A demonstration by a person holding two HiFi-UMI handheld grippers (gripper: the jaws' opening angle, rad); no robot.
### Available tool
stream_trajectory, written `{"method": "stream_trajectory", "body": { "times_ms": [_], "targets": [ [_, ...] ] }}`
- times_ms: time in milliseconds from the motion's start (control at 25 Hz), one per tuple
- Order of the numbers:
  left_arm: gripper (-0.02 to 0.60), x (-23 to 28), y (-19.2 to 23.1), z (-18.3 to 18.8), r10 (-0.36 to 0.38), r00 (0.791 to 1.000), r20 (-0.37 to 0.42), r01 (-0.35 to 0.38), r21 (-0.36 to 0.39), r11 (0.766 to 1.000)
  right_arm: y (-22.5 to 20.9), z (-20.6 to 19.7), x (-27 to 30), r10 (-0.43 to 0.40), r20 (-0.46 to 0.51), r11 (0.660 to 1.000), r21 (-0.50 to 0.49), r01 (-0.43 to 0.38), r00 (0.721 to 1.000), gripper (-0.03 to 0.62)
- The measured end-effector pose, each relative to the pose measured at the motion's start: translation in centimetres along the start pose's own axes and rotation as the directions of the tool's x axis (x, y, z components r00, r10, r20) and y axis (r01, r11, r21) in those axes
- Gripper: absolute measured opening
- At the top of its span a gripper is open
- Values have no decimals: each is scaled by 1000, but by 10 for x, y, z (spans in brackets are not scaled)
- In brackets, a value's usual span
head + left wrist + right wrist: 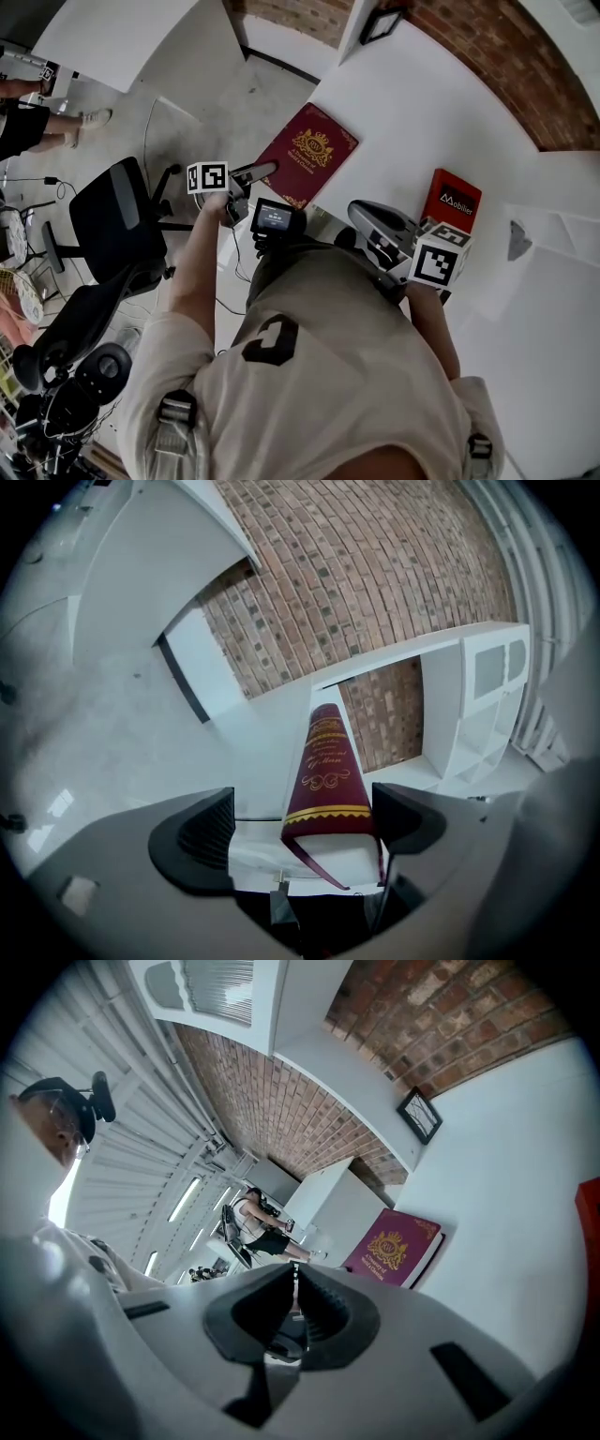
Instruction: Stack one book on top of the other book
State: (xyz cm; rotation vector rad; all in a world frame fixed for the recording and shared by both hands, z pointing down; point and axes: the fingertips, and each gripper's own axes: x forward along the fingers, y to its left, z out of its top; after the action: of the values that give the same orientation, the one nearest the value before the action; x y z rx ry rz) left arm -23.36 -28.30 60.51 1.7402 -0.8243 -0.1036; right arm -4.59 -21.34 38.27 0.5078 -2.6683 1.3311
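Note:
A maroon book [310, 153] with a gold crest lies flat near the left edge of the white table [422, 103]. A smaller red book [452, 199] lies to its right. My left gripper [262, 172] is open at the maroon book's near corner. In the left gripper view the maroon book [328, 775] has its near end between the open jaws of the left gripper [305, 822], and its ribbon hangs down. My right gripper [367, 217] hovers between the two books. It is shut and empty [293, 1274], with the maroon book [394, 1247] ahead and the red book's edge [592, 1218] at the right.
A black office chair [114, 220] stands on the floor left of the table. A person [33, 117] stands at the far left. A framed picture [381, 23] leans against the brick wall. A small grey object [518, 240] lies on the table right of the red book.

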Motion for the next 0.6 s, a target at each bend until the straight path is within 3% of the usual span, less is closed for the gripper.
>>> {"method": "stream_trajectory", "body": {
  "times_ms": [200, 440, 600],
  "targets": [
    [442, -17, 11, -5, -47, 999, 19, 48, -20, 999, 5, -11, 23, -3, -13, 1000, -3, 3, 1000, 6],
    [269, -35, -3, -3, -115, 991, 74, 118, -35, 992, 13, -6, 31, 13, -13, 1000, -23, -13, 1000, 6],
    [264, -38, 0, -4, -116, 989, 88, 121, -55, 991, 16, -5, 37, 27, -27, 999, -27, -28, 999, 6]
  ]
}}
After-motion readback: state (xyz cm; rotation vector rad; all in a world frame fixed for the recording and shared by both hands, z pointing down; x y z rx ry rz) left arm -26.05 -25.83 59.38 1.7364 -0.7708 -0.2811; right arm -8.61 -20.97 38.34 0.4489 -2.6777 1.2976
